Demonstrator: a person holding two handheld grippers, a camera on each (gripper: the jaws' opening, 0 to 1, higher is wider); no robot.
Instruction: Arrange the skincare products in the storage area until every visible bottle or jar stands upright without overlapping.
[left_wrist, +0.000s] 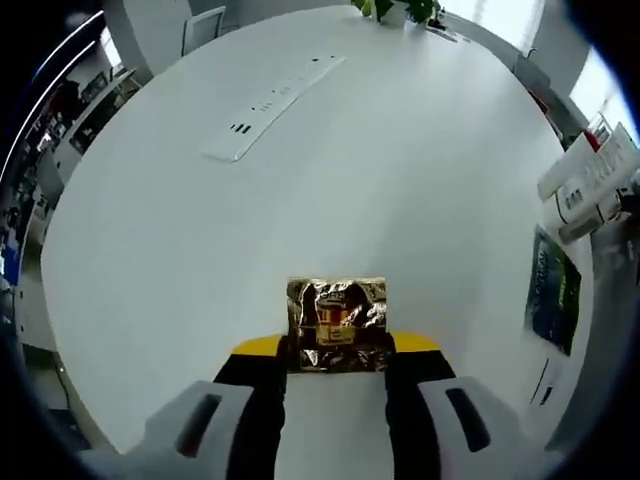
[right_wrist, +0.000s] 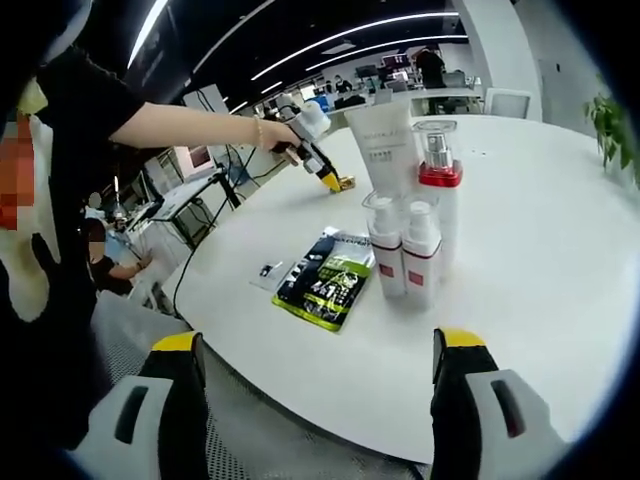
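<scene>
Left tongs (left_wrist: 335, 352) pinch a gold foil sachet (left_wrist: 336, 322) low over the white desk (left_wrist: 330, 190); it could slip if the grip eases. Right tongs (right_wrist: 318, 372) gape empty near the upright bottles (right_wrist: 410, 225), close enough to topple them.

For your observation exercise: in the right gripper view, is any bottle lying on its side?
No. The bottles all stand upright in a cluster on the table.
</scene>
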